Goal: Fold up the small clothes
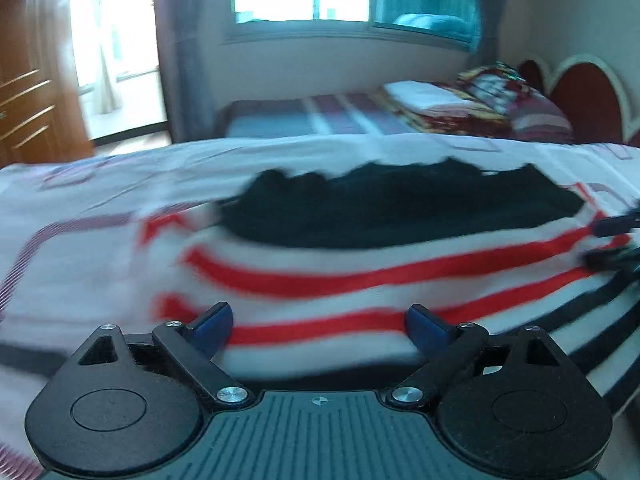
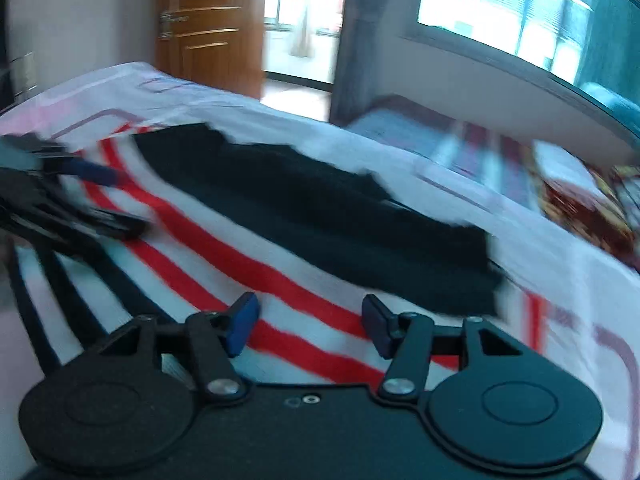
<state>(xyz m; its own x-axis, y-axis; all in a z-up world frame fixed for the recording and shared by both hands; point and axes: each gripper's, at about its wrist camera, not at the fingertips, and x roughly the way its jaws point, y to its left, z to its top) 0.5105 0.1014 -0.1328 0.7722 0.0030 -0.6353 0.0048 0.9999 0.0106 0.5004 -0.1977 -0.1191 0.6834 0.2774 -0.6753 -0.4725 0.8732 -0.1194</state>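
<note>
We've got both grippers angled down over the bed (image 1: 100, 184). The striped garment (image 1: 320, 280) lies flat with a black piece (image 1: 400, 212) at its 12 o'clock. Left gripper (image 1: 320, 322) fingers wide apart, right gripper (image 2: 310, 320) fingers apart, nothing gripped.

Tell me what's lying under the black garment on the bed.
The black garment lies on a red-and-white striped cloth, over the bedsheet. What it covers is hidden.
</note>
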